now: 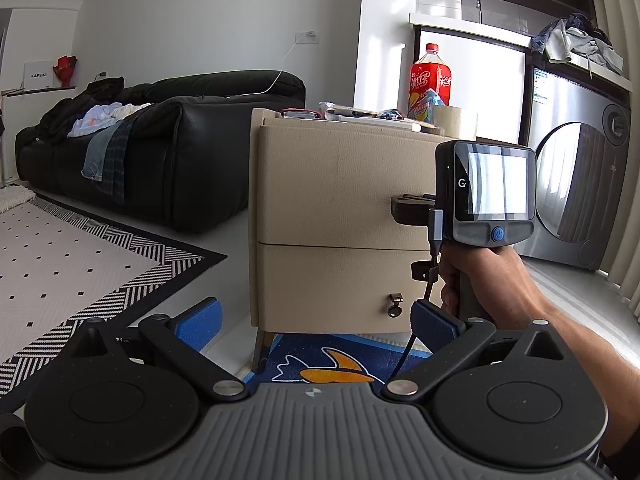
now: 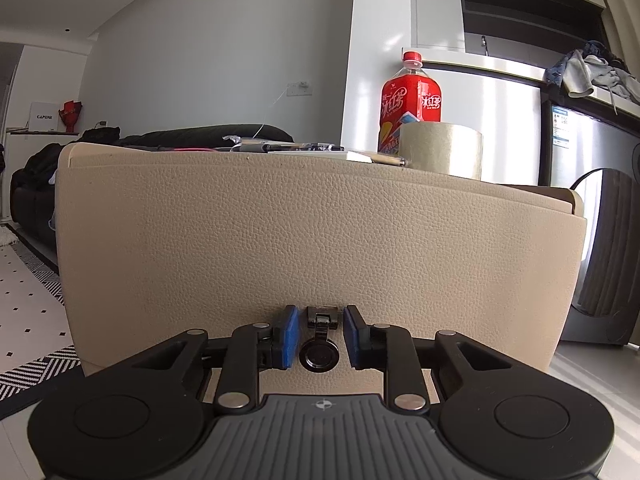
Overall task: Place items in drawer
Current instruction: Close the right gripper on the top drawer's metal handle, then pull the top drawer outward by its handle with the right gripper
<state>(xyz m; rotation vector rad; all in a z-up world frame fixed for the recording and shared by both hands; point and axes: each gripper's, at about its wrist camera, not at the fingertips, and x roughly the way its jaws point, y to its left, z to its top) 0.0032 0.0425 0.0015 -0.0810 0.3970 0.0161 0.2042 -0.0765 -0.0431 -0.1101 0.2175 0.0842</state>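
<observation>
A beige leather nightstand with two drawers stands ahead; its upper drawer front fills the right wrist view. On top lie pens and papers, a tape roll and a red drink bottle. My right gripper is at the upper drawer, its blue pads either side of the black ring pull with small gaps. My left gripper is open and empty, back from the nightstand, low near the lower drawer's pull. The right gripper's body shows in the left wrist view.
A black sofa with clothes stands to the left, on a patterned rug. A washing machine stands to the right. A blue mat lies under the nightstand.
</observation>
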